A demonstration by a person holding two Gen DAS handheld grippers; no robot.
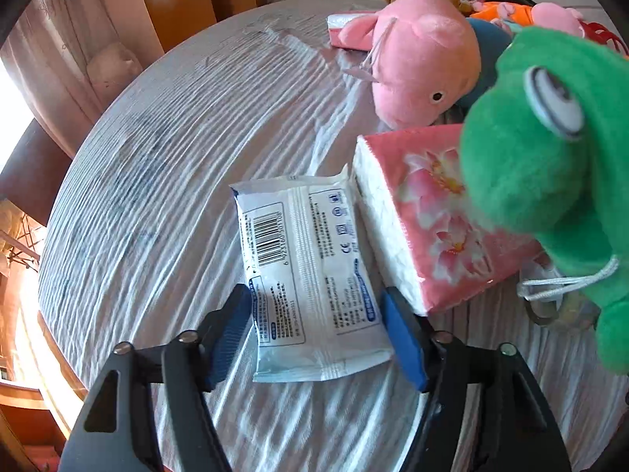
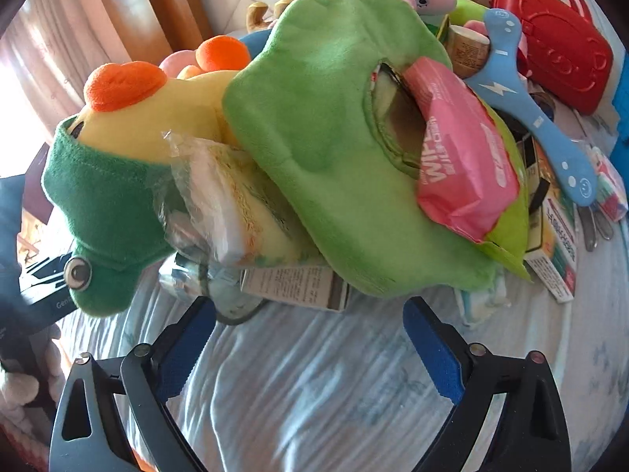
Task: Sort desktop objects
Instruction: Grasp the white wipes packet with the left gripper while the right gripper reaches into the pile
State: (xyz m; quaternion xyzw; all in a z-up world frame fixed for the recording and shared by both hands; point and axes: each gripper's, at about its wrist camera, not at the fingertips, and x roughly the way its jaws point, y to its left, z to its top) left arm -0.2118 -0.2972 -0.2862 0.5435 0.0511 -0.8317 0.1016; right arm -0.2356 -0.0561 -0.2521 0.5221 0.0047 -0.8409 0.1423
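Two handheld grippers hover over a round table (image 1: pixel 165 145) draped in wrinkled, striped plastic sheeting, with tan curtains (image 1: pixel 78 39) and pale floor tiles beyond its edge. The left gripper (image 1: pixel 318 330) has its blue pads spread on either side of a white wipes packet (image 1: pixel 310 275) lying flat beside a pink tissue pack (image 1: pixel 428 212). The right gripper (image 2: pixel 310 350), jaws wide apart and empty, faces a heap of plush toys topped by a green plush (image 2: pixel 334 149).

The white packet (image 1: pixel 310 275) carried a barcode with digits partly legible as 6 923160 and a CE mark. At two o'clock in the right view, the pink pack (image 2: pixel 464 157) read "WIPES".
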